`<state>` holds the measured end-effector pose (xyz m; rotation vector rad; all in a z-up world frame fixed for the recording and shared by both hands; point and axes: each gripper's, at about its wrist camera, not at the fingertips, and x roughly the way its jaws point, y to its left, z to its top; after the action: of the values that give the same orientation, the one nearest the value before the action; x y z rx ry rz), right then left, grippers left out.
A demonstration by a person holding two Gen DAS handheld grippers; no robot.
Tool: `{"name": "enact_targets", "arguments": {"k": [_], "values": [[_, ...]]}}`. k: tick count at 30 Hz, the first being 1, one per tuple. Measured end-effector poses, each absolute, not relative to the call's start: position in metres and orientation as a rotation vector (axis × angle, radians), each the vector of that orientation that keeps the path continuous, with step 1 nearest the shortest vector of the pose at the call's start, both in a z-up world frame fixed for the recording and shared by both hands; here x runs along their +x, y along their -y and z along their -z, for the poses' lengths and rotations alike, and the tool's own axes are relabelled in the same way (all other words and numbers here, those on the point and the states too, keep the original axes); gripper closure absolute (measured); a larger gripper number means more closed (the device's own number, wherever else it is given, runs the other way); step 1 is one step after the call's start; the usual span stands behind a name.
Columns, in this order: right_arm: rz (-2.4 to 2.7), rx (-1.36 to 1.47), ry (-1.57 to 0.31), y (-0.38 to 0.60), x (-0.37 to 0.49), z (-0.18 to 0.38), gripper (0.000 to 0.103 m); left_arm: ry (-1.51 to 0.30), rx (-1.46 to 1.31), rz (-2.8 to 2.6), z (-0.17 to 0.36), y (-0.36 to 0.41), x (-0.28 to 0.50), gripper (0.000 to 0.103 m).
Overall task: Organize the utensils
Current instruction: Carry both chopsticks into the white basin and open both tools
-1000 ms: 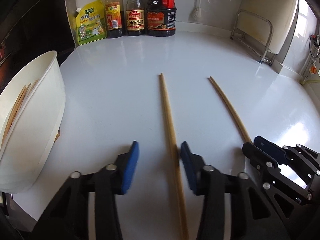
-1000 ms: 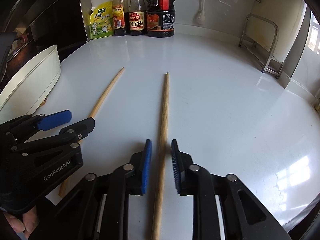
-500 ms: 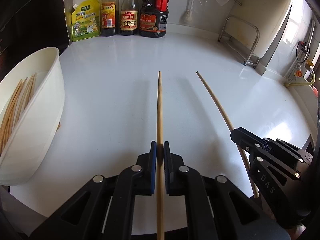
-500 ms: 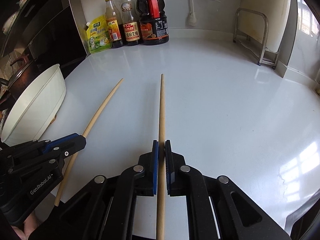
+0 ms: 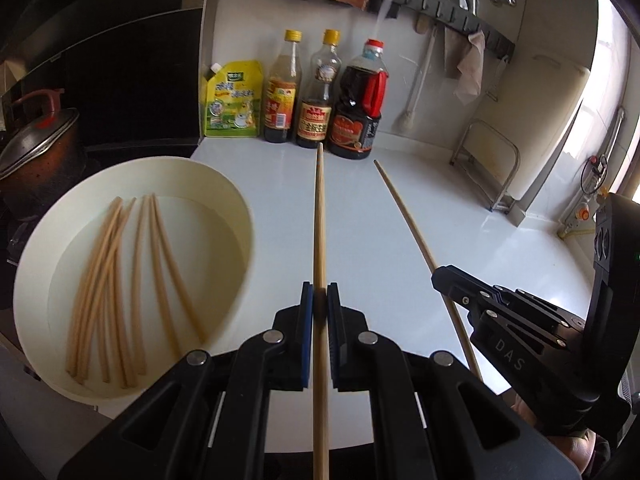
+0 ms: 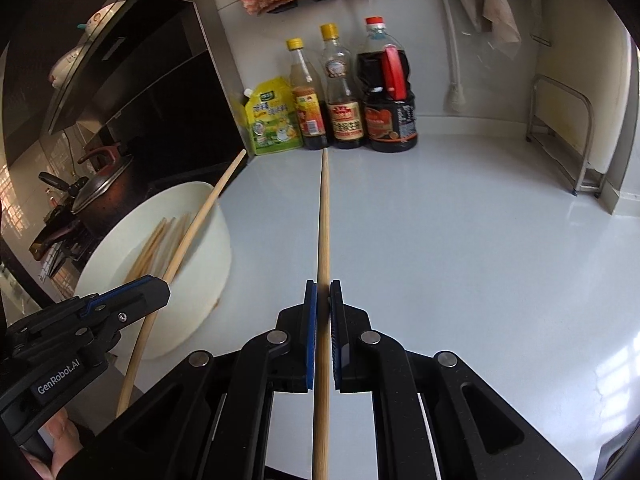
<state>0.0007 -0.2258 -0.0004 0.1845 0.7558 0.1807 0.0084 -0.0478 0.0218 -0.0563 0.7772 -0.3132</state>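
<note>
Left gripper (image 5: 320, 300) jaws clamping on chopstick (image 5: 319, 220), stick pointing forward above white tabletop (image 5: 360, 208). Right gripper (image 6: 323, 300) jaws gripping second chopstick (image 6: 323, 220) same way, also off tabletop. Each stick passing between blue pads and out behind. Bowl (image 5: 36, 272) sitting left of left gripper on tabletop edge, holding loose pile of chopsticks (image 5: 120, 280). Farther back, pouch (image 5: 233, 100) and three bottles (image 5: 316, 92) standing against wall.
</note>
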Motion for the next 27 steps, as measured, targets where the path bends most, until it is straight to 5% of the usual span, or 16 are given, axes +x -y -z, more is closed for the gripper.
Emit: {"name": "enact_targets", "arguments": {"k": [9,21,23,25,27], "values": [[-0.346,0.148,-0.751,0.123,0.057,-0.023,0.097,-0.725,-0.096,0.146,-0.041,-0.051,0.045,0.095],[-0.438,0.077,-0.891,0.029,0.108,0.02,0.096,-0.816,-0.134,0.005,0.0,-0.123,0.084,0.095],[-0.446,0.087,-0.893,0.03,0.107,0.022,0.096,-0.827,-0.156,0.001,0.003,-0.127,0.084,0.085],[-0.429,0.076,-0.882,0.032,0.104,0.023,0.093,-0.819,-0.168,-0.01,0.003,-0.131,0.08,0.058],[-0.422,0.079,-0.881,0.035,0.1,0.023,0.093,-0.797,-0.164,-0.024,0.001,-0.132,0.074,0.048]]}}
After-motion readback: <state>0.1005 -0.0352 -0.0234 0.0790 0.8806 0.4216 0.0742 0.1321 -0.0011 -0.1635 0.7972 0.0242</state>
